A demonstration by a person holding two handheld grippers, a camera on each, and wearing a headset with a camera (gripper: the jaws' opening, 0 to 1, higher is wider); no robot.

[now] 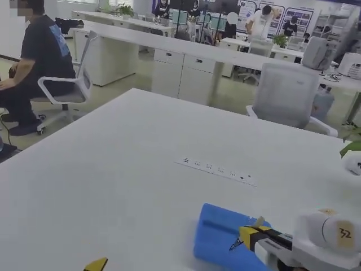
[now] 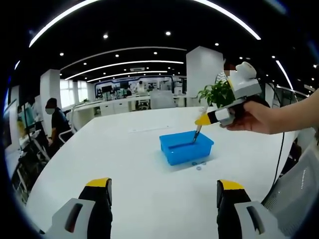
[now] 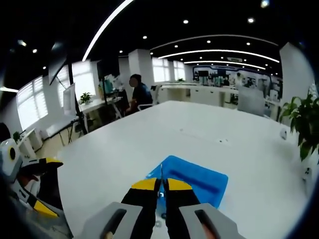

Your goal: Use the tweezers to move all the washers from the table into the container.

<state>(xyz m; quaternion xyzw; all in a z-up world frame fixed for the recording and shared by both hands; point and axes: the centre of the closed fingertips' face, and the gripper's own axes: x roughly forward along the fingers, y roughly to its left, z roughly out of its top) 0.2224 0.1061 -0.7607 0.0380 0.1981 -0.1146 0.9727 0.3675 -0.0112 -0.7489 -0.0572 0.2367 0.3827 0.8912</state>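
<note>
White table (image 1: 113,186): broad top with a socket strip (image 1: 217,169) set flush near its middle.
Left gripper (image 2: 164,185): jaws spread wide with nothing between them, held over the table's near edge, left of the container.
Washers (image 2: 198,168): a few small ones lying on the table just beside the container's near wall, outside it.
Container (image 2: 185,147): blue, rectangular, open-topped, standing toward the near edge.
Tweezers (image 2: 198,133): tip pointing down over the container's opening; whether they carry a washer cannot be told.
Right gripper (image 3: 160,185): jaws pressed together, pinching the tweezers.
</note>
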